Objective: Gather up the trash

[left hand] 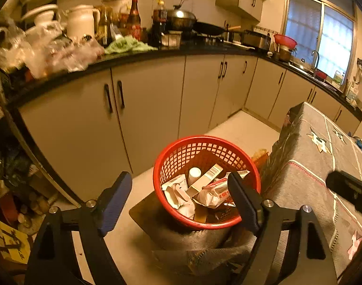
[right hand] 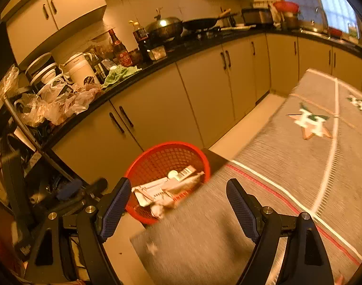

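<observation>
While both hand-held grippers gape empty, the red basket (left hand: 206,180) sits beside the cloth-covered table (left hand: 311,178) facing kitchen cabinets (left hand: 145,99).

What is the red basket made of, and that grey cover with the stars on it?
The red basket looks like plastic: smooth, a bit shiny, one even colour, with its walls moulded as a grid of little holes. The grey cover looks like woven cloth: matte, with fine ribbed lines, stitched stripes, and it drapes softly over the edge. Whether it is cotton or something else, I cannot tell.
</observation>
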A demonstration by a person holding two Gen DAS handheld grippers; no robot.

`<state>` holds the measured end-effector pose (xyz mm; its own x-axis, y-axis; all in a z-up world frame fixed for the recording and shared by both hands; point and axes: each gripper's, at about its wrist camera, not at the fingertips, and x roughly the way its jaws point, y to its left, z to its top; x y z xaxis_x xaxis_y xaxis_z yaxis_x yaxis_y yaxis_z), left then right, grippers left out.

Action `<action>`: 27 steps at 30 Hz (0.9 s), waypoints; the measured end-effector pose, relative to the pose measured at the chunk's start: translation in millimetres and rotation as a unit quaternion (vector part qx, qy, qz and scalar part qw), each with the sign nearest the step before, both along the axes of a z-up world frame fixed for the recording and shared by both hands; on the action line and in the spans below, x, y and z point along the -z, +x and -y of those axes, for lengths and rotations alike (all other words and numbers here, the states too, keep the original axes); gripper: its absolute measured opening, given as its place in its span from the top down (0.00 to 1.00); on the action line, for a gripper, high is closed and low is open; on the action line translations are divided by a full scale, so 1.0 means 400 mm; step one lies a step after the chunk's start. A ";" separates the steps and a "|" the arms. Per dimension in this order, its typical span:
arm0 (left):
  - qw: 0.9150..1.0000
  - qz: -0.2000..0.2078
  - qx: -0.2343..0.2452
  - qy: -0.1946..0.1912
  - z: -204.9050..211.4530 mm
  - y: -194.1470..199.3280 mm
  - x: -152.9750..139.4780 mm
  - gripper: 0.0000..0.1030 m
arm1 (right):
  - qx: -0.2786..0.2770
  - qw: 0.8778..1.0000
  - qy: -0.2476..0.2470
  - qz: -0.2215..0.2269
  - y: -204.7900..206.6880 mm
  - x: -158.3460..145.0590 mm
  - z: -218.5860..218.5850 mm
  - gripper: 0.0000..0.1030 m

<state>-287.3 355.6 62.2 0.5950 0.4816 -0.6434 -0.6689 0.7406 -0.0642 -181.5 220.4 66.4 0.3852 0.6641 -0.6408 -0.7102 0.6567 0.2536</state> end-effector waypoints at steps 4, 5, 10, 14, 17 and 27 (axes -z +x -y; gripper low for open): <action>1.000 0.000 0.005 0.014 0.057 -0.006 -0.027 0.20 | 0.018 0.999 -0.012 0.027 -0.049 -0.011 0.074 0.16; 1.000 -0.001 0.008 0.019 0.075 -0.005 -0.034 0.20 | 0.022 0.999 -0.013 0.029 -0.057 -0.012 0.091 0.16; 0.999 -0.001 0.023 0.043 0.161 0.000 -0.068 0.19 | 0.043 0.999 -0.005 0.031 -0.087 -0.017 0.191 0.16; 0.998 0.004 0.030 0.051 0.210 -0.001 -0.094 0.18 | 0.061 0.998 0.005 0.024 -0.095 -0.019 0.257 0.16; 0.998 0.003 0.029 0.064 0.243 0.002 -0.109 0.17 | 0.074 0.997 0.015 0.027 -0.100 -0.028 0.304 0.16; 0.995 0.003 0.030 0.091 0.317 0.016 -0.130 0.10 | 0.091 0.995 0.011 0.040 -0.114 -0.024 0.374 0.15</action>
